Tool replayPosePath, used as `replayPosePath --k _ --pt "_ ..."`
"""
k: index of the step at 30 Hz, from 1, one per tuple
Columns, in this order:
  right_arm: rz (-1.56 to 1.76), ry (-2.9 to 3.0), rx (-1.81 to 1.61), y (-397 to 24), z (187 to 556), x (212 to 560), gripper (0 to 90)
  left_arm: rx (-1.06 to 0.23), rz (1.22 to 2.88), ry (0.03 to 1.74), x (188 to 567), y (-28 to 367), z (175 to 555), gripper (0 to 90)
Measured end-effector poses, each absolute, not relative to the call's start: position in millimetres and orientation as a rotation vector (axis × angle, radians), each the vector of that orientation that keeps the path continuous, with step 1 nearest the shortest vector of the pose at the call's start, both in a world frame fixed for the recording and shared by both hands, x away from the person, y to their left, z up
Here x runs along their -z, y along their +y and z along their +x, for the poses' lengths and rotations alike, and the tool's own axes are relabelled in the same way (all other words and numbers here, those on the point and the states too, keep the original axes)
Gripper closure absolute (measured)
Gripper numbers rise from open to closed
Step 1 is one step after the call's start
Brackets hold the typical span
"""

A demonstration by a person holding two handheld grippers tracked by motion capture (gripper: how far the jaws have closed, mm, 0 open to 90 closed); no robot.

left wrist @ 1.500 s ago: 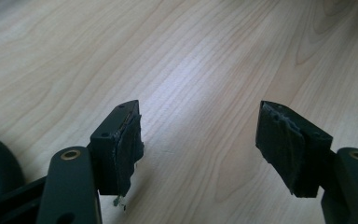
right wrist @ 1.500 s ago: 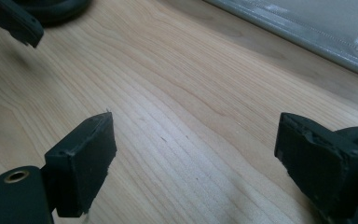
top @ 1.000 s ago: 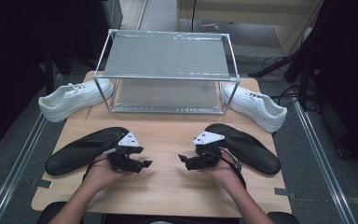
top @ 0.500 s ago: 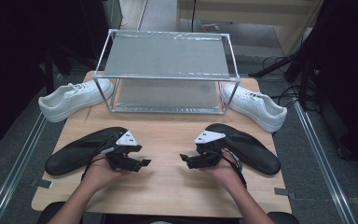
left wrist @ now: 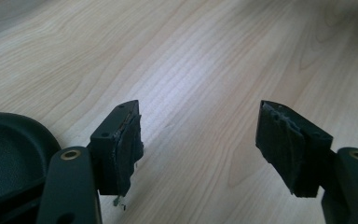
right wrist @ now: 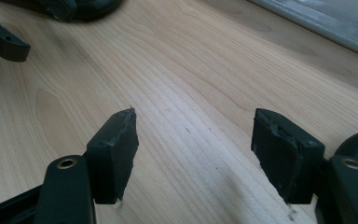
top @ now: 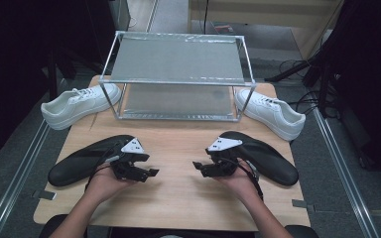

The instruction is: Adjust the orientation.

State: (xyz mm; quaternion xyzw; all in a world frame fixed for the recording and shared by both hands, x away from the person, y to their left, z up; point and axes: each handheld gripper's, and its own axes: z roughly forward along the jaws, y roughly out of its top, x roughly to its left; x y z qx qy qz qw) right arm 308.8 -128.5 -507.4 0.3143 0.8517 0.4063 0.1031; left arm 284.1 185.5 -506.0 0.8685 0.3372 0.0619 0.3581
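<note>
High view: my left hand-held gripper (top: 151,172) and right hand-held gripper (top: 196,165), both released with nothing between them, the right's jaws just closing a little, rest on the pale wooden worktop (top: 178,193). Black matte shoes (top: 87,158) (top: 268,156) lie just beside; I judge a careless swing could nudge one off.

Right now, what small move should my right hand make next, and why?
Probably turn the right tool toward the black shoe beside it: its jaws have just been closing a little yet stand open over bare table, nothing between them.
</note>
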Motion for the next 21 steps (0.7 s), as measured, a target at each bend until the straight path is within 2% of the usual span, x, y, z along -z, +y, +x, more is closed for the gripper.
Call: replayPosePath --k 9,21 --pt "0.903 2.526 -1.187 -129 309 507 37.9 -0.162 2.241 0.897 502 197 284 35.7" --pt "0.855 2.593 -1.185 -116 318 508 38.8 -0.213 2.199 0.979 494 224 269 39.0"
